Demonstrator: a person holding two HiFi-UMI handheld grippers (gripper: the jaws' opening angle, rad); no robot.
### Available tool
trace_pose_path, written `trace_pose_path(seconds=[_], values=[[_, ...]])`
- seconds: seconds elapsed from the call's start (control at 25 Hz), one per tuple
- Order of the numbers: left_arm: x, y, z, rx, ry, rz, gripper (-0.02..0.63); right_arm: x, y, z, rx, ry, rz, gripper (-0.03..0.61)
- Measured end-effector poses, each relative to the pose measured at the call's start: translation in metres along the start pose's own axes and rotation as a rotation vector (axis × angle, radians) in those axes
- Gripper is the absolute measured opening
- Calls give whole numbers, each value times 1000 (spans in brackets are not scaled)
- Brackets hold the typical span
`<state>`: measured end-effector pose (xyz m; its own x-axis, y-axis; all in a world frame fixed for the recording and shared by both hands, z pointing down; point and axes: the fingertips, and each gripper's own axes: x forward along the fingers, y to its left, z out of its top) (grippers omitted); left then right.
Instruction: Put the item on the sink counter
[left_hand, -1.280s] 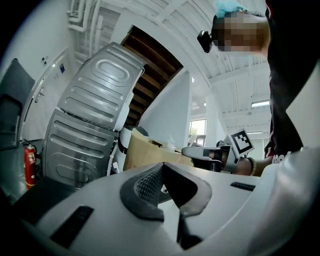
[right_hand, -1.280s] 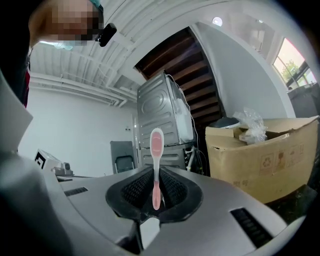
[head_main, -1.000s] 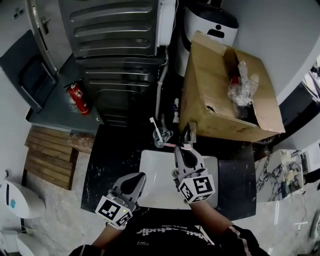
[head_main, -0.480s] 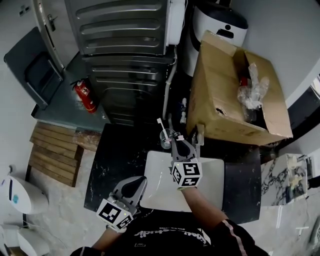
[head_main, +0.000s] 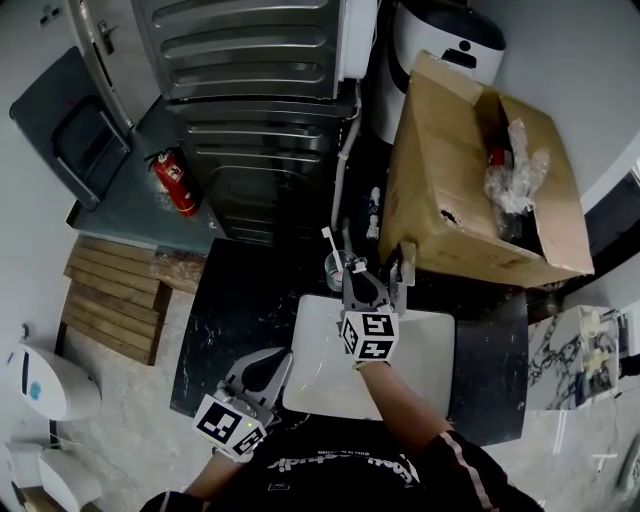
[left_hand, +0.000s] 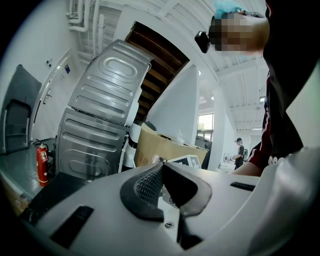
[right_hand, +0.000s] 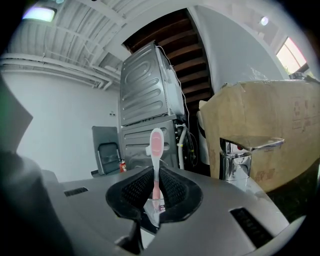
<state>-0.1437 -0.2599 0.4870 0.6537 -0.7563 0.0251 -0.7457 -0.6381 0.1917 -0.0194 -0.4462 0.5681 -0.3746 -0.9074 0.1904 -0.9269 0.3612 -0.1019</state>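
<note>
A cup (head_main: 338, 270) stands on the tabletop (head_main: 240, 300) behind the sink (head_main: 420, 360) (left of the tap (head_main: 404, 262)); the cardboard box (head_main: 450, 180) sits farther back.

Toothbrush (right_hand: 156, 150): white-edged head with pink centre, pink stem. Right gripper (right_hand: 156, 187): pale grey shell, black cross-hatched pads (right_hand: 136, 189), white cube printed with black square markers; left gripper (left_hand: 161, 177) the same. Sink (head_main: 425, 350): plain white. Counter (head_main: 240, 300): black, flecked with pale veining. Faucet (right_hand: 235, 162): bright chrome. Box (head_main: 450, 190): brown cardboard (one dark hole in its side). Extinguisher (head_main: 176, 186): red. Machine (head_main: 250, 60): silver-grey, ribbed panels. Planks (head_main: 110, 300): light brown wood. Floor (head_main: 110, 430): pale grey, marbled. Sleeve (head_main: 440, 450): black with a thin red stripe.
</note>
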Motion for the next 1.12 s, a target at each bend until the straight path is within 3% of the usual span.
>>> trace_pose_path(seconds=[1.12], values=[[-3, -2, 3, 1, -8, 1, 15, -6, -1, -24, -17, 51, -19, 63]])
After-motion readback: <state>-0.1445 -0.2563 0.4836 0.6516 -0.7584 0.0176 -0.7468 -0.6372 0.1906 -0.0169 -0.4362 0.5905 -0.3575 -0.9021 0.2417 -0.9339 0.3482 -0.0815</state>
